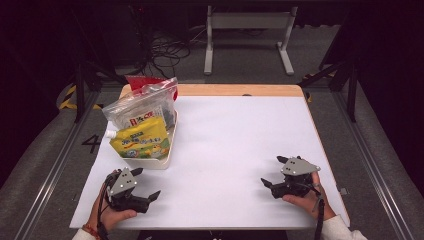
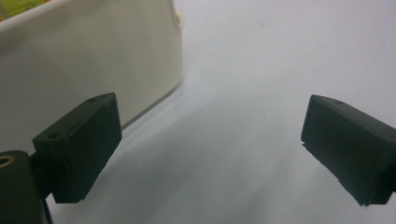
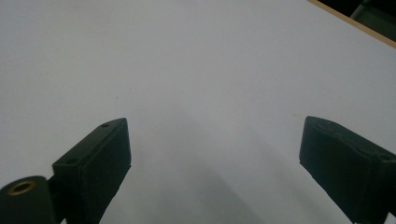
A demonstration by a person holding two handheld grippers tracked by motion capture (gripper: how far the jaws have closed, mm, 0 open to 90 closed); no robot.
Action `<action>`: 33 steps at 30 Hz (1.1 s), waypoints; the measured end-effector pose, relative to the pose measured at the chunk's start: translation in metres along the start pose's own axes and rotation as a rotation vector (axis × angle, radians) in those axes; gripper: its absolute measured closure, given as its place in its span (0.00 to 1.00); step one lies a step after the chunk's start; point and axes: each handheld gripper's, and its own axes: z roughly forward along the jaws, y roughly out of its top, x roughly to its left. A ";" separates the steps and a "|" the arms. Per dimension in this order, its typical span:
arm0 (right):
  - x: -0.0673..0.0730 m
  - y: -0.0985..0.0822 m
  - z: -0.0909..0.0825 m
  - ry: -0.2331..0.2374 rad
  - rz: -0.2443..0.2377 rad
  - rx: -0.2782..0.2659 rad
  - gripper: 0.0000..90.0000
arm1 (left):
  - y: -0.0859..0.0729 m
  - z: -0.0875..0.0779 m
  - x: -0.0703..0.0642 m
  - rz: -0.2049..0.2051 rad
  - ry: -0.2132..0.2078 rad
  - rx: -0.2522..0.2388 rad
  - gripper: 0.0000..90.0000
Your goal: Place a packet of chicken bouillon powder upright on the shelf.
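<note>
Your left claw [image 1: 145,184] rests spread on the counter [image 1: 235,135], just beside the tray [image 1: 159,161] holding the pouch [image 1: 140,142] and bag [image 1: 142,107]. Your right claw [image 1: 274,172] is spread too, well apart from them.

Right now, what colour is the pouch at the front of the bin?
Yellow, with a white cap: the pouch, seen best in the high view.

place: lab | signs: black curtains [image 1: 30,60]; floor rails [image 1: 47,175]; loose cables [image 1: 167,52]; white-topped table [image 1: 240,130]
</note>
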 end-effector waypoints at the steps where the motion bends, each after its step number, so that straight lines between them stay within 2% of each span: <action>1: 0.000 0.000 0.000 0.000 0.000 0.000 0.10 | -0.001 0.001 0.002 -0.017 -0.006 0.003 0.07; 3: 0.000 -0.001 0.000 -0.004 -0.011 0.003 0.10 | -0.002 0.002 0.004 -0.024 0.000 0.010 0.07; 9: -0.001 -0.003 0.003 0.002 -0.009 0.006 0.11 | 0.000 0.003 0.002 0.004 0.002 0.020 0.07; 14: 0.000 -0.001 0.003 -0.002 -0.019 0.004 0.11 | 0.000 0.002 0.003 -0.008 0.004 0.017 0.07; 33: -0.002 -0.001 0.003 -0.001 -0.019 0.008 0.12 | 0.001 0.003 0.003 -0.001 0.000 0.026 0.08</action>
